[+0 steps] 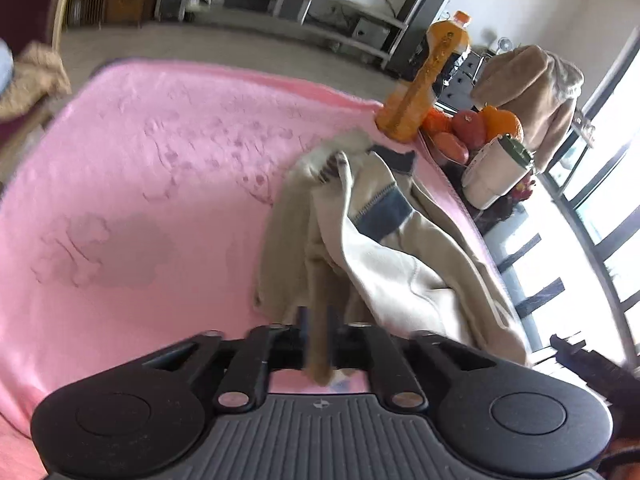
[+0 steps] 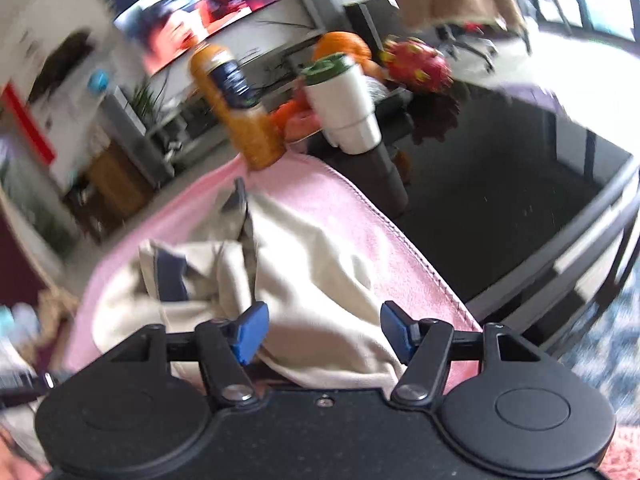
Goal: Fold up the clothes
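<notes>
Fingers [image 1: 308,336] pinching cream garment [image 1: 384,264], unlabelled

Ahead and to the left of the left gripper [image 1: 318,334], the pink blanket [image 1: 140,184] lies bare and open. Crowding its far right corner are an orange bottle [image 1: 424,88], a white cup [image 1: 494,174] and fruit [image 1: 472,126]; the bunched cream garment [image 1: 360,240] fills the right side.

Left view: my left gripper [image 1: 316,344] pinches cream garment [image 1: 360,248].
Garment lies right of centre on pink blanket [image 1: 140,200].
</notes>
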